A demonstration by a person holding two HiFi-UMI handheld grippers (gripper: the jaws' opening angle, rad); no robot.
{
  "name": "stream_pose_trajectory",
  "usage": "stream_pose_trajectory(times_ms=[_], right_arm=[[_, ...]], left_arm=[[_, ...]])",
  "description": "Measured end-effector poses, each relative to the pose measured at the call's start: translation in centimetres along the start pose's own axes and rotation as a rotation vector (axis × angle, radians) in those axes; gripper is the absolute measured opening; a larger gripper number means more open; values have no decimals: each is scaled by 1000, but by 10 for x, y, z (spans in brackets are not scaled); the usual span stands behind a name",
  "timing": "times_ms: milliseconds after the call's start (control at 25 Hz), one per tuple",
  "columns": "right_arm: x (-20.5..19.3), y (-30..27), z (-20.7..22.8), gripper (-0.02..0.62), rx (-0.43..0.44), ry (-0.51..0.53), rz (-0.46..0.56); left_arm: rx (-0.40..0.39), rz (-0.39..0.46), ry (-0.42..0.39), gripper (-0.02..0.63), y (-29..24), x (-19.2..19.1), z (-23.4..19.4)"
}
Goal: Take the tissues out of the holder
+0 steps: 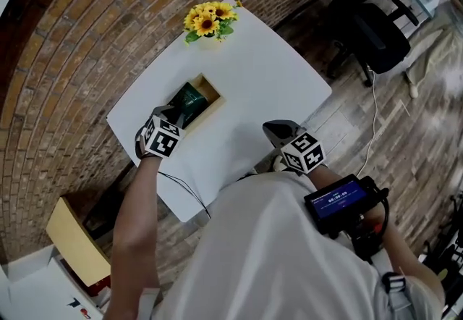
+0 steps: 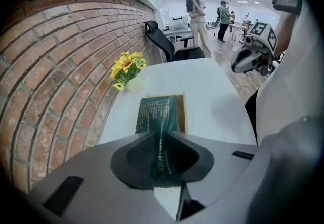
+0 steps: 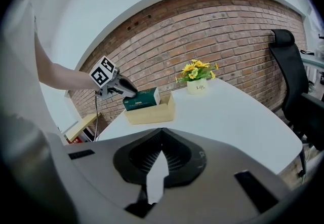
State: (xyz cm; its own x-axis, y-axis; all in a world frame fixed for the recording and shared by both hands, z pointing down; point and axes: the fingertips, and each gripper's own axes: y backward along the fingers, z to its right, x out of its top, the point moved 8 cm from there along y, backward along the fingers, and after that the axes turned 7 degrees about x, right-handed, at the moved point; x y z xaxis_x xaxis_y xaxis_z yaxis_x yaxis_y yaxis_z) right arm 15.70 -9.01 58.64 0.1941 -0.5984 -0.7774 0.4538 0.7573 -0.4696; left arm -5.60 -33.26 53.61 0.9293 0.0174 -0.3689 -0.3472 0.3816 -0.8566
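Note:
A dark green tissue pack (image 1: 194,100) lies in a shallow wooden holder (image 1: 214,103) on the white table (image 1: 268,87). My left gripper (image 1: 177,114) is at the pack's near end. In the left gripper view the jaws (image 2: 162,134) pinch the end of the tissue pack (image 2: 157,114), which still rests in the holder (image 2: 183,111). My right gripper (image 1: 278,130) hovers over the table's front edge, well clear of the holder. In the right gripper view its jaws (image 3: 161,152) meet with nothing between them, and the left gripper (image 3: 129,89) shows on the tissue pack (image 3: 143,99) above the holder (image 3: 149,113).
A white pot of yellow sunflowers (image 1: 208,22) stands at the table's far corner. A brick wall runs along the table's left side. A black office chair (image 1: 376,32) stands off the far right corner. People stand far back in the room (image 2: 195,12).

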Motion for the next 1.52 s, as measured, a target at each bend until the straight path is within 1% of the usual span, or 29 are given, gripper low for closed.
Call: stream_pose_trajectory(times_ms=[280,640,840,1120,1520], right_arm=[[-4,3,1,5,4,-12,8],[4,-5,8,5,59,9,6],[4,-11,6,5,98,25,-5],[6,-24,-2,5,164,55,-38],[8,-51,-20,5,261,107,-98]], left_arm=[[33,25,-11,69,20,4,2],[95,38,12,64,47,8,5],[134,23,22,61,63,-3,11],[192,-17,101,60,91,-34,15],[248,-112,256,58,117,-103,31]])
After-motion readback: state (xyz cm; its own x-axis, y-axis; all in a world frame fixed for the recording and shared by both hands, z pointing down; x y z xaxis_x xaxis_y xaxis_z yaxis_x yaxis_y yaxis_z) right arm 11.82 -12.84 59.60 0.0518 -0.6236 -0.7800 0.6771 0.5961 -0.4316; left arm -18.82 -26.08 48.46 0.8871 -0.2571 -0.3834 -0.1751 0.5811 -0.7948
